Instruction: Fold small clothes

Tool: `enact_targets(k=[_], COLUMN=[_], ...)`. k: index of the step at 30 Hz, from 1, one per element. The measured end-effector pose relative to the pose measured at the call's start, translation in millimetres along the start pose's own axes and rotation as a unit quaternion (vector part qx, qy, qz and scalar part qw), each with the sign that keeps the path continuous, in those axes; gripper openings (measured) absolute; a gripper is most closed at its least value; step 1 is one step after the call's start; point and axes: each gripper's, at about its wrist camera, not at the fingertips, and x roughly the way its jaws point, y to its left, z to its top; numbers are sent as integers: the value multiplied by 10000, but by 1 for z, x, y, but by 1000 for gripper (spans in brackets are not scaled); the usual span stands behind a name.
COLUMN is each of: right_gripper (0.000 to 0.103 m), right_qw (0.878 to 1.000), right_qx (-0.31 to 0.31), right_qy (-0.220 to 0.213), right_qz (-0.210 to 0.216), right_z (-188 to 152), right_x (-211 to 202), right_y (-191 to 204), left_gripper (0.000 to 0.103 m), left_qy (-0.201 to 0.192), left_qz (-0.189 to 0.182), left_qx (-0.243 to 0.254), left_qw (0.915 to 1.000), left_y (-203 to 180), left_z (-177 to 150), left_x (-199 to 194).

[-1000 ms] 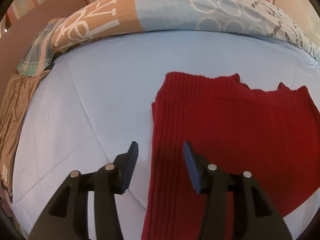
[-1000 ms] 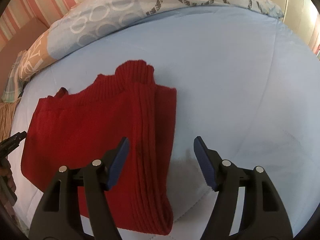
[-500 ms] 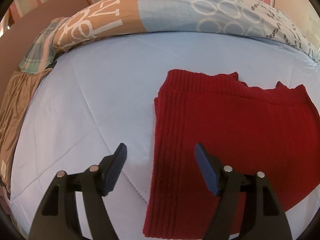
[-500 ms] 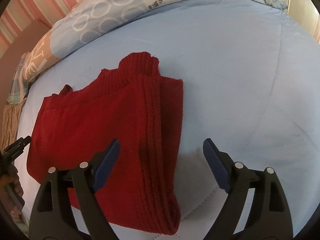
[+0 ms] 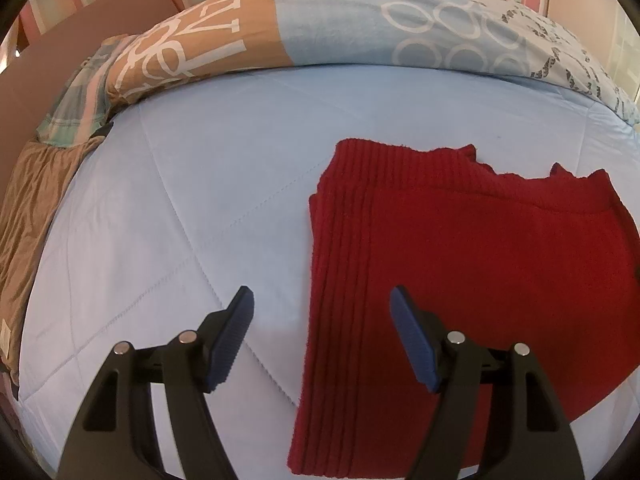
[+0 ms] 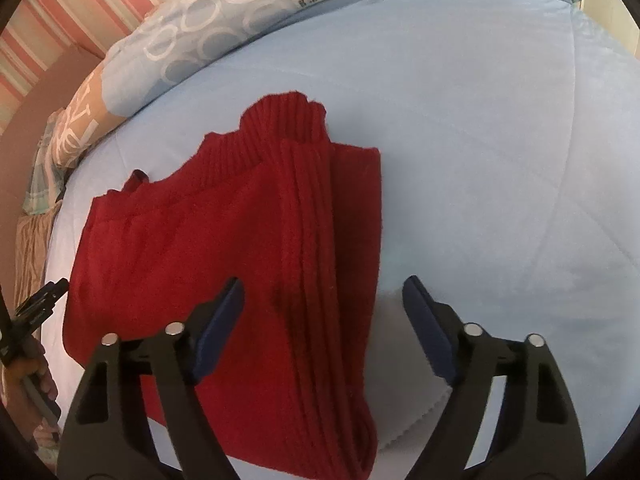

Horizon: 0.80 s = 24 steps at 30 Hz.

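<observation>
A red knitted sweater (image 5: 472, 264) lies folded flat on the light blue bed cover (image 5: 224, 200). My left gripper (image 5: 322, 300) is open and empty, above the sweater's left ribbed edge. In the right wrist view the sweater (image 6: 224, 248) has its right side folded over in a ribbed band, with the collar sticking out at the far end. My right gripper (image 6: 322, 292) is open and empty, above that ribbed right edge. The left gripper (image 6: 42, 300) shows at the left rim of the right wrist view.
A patterned duvet (image 5: 320, 24) in blue and tan is bunched along the far side of the bed. A plaid cloth (image 5: 76, 108) and a brown cloth (image 5: 28, 208) lie at the left edge. A striped wall stands behind.
Both grippers have opened wider and pulled back a little from the sweater. The sweater has stayed in place.
</observation>
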Motion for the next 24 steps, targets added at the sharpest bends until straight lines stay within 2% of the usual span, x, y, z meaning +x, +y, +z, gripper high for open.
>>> enact_targets(k=[3,8,14,19,24], right_gripper=[70,69,57,31,23], right_qw=[10000,9998,9983,9983,9987], right_qx=[-33,46,230,42,19], right_qy=[82,154,250,208,128], right_qz=[23,125,465,549,488], right_z=[-2,-4,-5,-4,-4], right_x=[7,15,22,18,13], right_y=[-1,-8,-13,-5,-3], left_gripper=[71,71,71,71,71], left_qy=[21,41,71,74,74], left_qz=[-18,-41,-42,-33,-34], left_qx=[12,-1,-2,-14,1], left_qw=[10000,10000,10000,10000,10000], left_y=[-1,-1,-1,0,0], left_z=[-3,-6,-8,-9,-9], left_x=[0,1,2,2,2])
